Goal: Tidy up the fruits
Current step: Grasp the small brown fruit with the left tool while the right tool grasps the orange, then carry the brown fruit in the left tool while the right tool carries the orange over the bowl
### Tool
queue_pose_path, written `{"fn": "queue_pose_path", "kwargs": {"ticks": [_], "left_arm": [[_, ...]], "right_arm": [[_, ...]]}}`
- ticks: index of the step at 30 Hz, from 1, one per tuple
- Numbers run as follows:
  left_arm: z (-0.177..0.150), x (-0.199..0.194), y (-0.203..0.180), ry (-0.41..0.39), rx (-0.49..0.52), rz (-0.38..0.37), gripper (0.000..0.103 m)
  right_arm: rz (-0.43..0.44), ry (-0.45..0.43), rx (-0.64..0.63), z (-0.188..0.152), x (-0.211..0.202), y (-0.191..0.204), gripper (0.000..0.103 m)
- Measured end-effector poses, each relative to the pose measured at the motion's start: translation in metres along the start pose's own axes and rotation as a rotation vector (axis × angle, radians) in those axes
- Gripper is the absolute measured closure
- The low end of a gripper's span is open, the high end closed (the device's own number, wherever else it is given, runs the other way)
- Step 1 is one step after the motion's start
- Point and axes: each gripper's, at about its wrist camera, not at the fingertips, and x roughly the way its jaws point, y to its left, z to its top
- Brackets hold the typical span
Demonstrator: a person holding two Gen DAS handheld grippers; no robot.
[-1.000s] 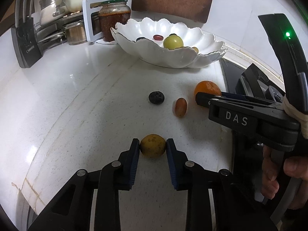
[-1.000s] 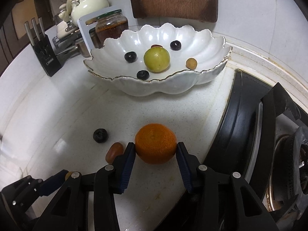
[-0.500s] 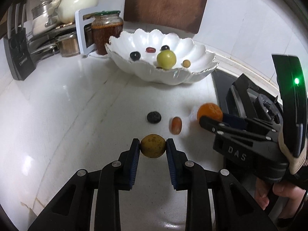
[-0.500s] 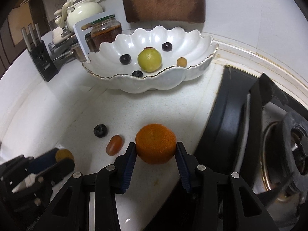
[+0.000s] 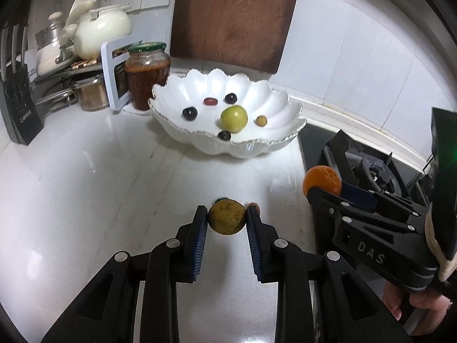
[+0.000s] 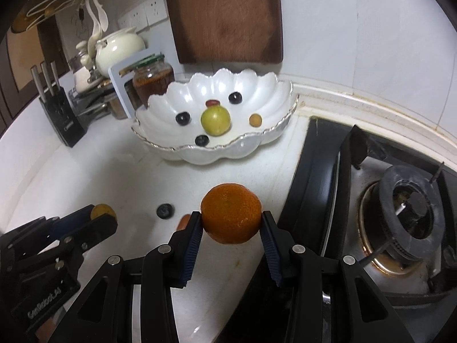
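Note:
My left gripper (image 5: 227, 218) is shut on a small brownish-yellow fruit (image 5: 227, 216), held above the white counter. My right gripper (image 6: 231, 221) is shut on an orange mandarin (image 6: 230, 213), also lifted off the counter; the mandarin (image 5: 322, 180) shows at the right of the left wrist view. Ahead stands a white scalloped bowl (image 5: 258, 145) (image 6: 248, 145) holding a green fruit (image 5: 233, 119) (image 6: 215, 121), several dark berries, a red date and a small tan fruit. A dark berry (image 6: 165, 210) and a reddish fruit (image 6: 184, 221) lie on the counter, mostly hidden behind the fingers.
A gas stove (image 6: 400, 214) borders the counter on the right. Behind the bowl are a jar with a green lid (image 5: 147, 75), a wooden cutting board (image 5: 234, 20) against the wall, a white teapot (image 5: 100, 33), pots and a knife block (image 5: 17, 100) at the left.
Both grippers have risen off the counter with their fruits. The bowl's inside now shows more fully, and the loose berry and reddish fruit have slid behind the fingertips.

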Motion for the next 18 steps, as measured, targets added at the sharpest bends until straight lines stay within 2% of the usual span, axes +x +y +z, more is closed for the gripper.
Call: {"fn": "queue_pose_path", "kwargs": {"ticks": [18], "left_arm": [[0.045,-0.023,0.021,-0.116,0.085,-0.078,0.075]], "right_arm": [[-0.073,-0.138,0.042,0.027,-0.036,0.028,0.061]]}}
